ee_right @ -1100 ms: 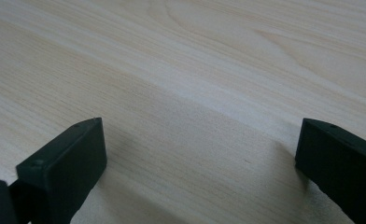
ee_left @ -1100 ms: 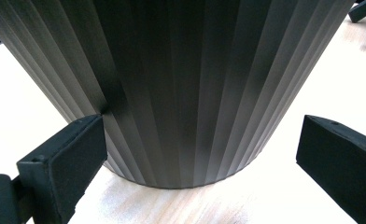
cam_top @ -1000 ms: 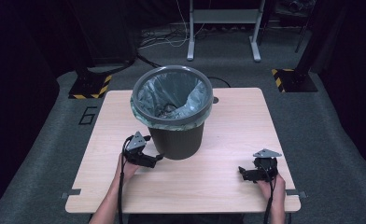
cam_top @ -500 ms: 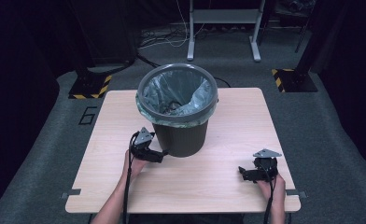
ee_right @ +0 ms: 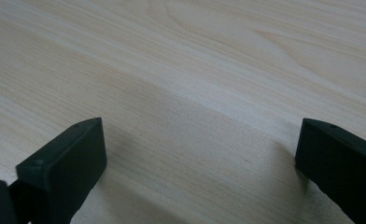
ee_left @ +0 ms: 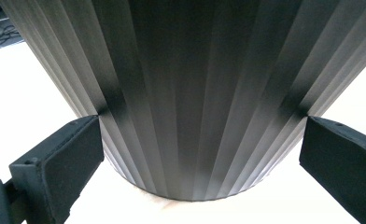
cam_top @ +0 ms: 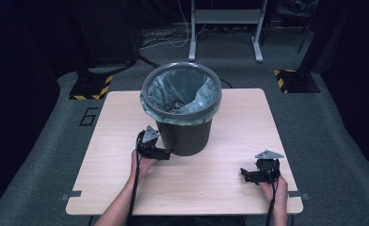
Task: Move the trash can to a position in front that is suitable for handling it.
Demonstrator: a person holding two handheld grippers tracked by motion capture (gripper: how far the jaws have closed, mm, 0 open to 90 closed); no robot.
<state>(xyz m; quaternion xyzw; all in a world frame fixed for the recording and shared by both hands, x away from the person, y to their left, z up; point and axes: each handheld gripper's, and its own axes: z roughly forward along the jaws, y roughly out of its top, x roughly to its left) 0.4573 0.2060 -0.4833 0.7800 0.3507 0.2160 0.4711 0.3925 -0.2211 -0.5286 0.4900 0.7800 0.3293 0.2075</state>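
The waste bin (cam_top: 184, 136) was a dark, round tub with fine vertical ribs, tapering toward its base, and a crinkled translucent liner bag (cam_top: 206, 96) folded over its grey rim. It stood on the pale wood-grain worktop (cam_top: 229, 188), a little toward 12 o'clock of centre. My left gripper (cam_top: 166, 152) lay low at the bin's 8 o'clock, pointing at its base. Its fingers (ee_left: 59, 163) were spread wide, one on each side of the ribbed wall, and I could not tell whether they touched it. My right gripper (cam_top: 244, 175) rested on the worktop at about 4 o'clock, well apart from the bin, with its fingers (ee_right: 64, 158) wide and nothing but bare board between them. The bin's bulk blocked the left gripper's way forward.
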